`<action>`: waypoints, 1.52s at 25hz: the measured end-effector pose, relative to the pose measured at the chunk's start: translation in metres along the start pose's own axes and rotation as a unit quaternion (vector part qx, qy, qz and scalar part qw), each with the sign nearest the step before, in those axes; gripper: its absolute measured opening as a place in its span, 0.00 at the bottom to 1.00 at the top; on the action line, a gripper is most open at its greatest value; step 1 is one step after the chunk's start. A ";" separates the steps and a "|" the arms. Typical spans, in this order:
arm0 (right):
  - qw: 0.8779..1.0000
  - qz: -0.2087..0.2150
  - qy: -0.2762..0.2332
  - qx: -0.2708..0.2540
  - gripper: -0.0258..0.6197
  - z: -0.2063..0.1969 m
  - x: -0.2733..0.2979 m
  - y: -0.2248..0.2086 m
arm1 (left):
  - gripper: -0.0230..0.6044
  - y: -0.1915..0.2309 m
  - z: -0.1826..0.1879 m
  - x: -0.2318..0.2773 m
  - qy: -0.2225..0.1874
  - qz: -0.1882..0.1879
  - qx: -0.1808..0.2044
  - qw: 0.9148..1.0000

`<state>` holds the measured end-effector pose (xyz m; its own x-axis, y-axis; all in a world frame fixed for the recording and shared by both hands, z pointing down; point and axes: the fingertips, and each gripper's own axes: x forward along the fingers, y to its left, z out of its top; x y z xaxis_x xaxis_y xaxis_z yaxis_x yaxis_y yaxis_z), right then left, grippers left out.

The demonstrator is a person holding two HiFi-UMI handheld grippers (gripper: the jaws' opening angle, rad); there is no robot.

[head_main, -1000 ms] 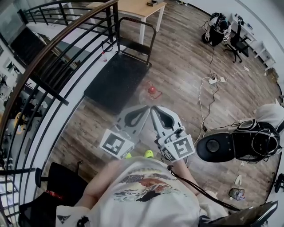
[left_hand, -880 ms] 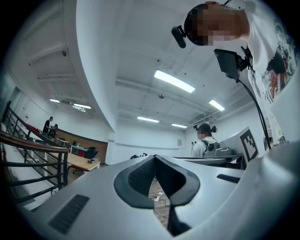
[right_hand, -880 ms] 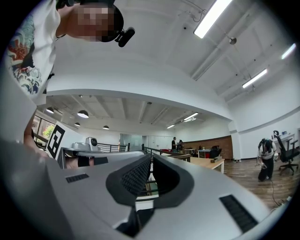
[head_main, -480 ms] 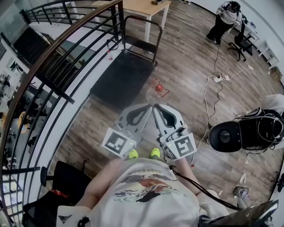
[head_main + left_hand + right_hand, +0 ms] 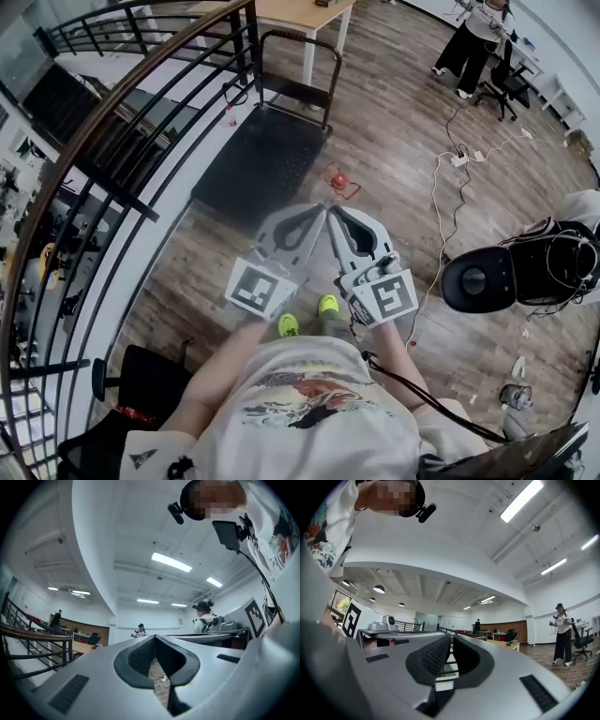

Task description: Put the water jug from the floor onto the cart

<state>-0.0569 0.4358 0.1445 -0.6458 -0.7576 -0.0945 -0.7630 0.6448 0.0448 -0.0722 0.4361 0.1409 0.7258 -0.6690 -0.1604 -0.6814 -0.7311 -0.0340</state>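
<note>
The water jug (image 5: pixel 339 180) is clear with a red cap and stands on the wood floor, seen from above, just right of the cart's near corner. The cart (image 5: pixel 262 159) is a black flatbed with a push handle at its far end, and its deck is bare. My left gripper (image 5: pixel 317 212) and right gripper (image 5: pixel 332 212) are held side by side, tips almost touching, a short way in front of the jug. Both are shut with nothing in them. In the left gripper view the left gripper (image 5: pixel 154 637) points across the room, as does the right gripper (image 5: pixel 451 638) in its own view.
A dark metal railing (image 5: pixel 112 141) curves along the left of the cart. A wooden table (image 5: pixel 300 14) stands beyond it. White cables and a power strip (image 5: pixel 459 159) trail on the floor at right, near a black round-seated chair (image 5: pixel 478 278). A person (image 5: pixel 473 33) stands far right.
Both grippers, still shut and side by side, have come forward with the person's steps toward the jug and cart. A person has walked into view at the far right.
</note>
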 end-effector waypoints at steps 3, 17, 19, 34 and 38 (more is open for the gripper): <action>1.000 -0.003 0.008 -0.008 0.09 -0.005 0.009 -0.008 | 0.05 0.007 0.001 0.008 -0.016 0.019 0.005 1.000; 1.000 0.010 0.005 -0.004 0.09 -0.012 0.054 -0.091 | 0.05 0.047 -0.015 0.092 0.002 0.046 0.032 0.998; 1.000 0.014 0.004 -0.002 0.09 -0.012 0.060 -0.106 | 0.06 0.053 -0.016 0.108 0.001 0.049 0.039 0.998; 0.998 0.059 -0.004 0.021 0.09 -0.024 0.100 -0.217 | 0.06 0.087 -0.037 0.219 0.016 0.085 0.052 0.995; 0.998 0.066 -0.004 0.022 0.09 -0.032 0.105 -0.237 | 0.06 0.091 -0.047 0.238 0.024 0.089 0.064 0.994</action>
<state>0.0551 0.2004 0.1559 -0.7405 -0.6647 -0.0994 -0.6689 0.7432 0.0132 0.0428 0.2040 0.1463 0.5950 -0.7935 -0.1280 -0.8031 -0.5804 -0.1352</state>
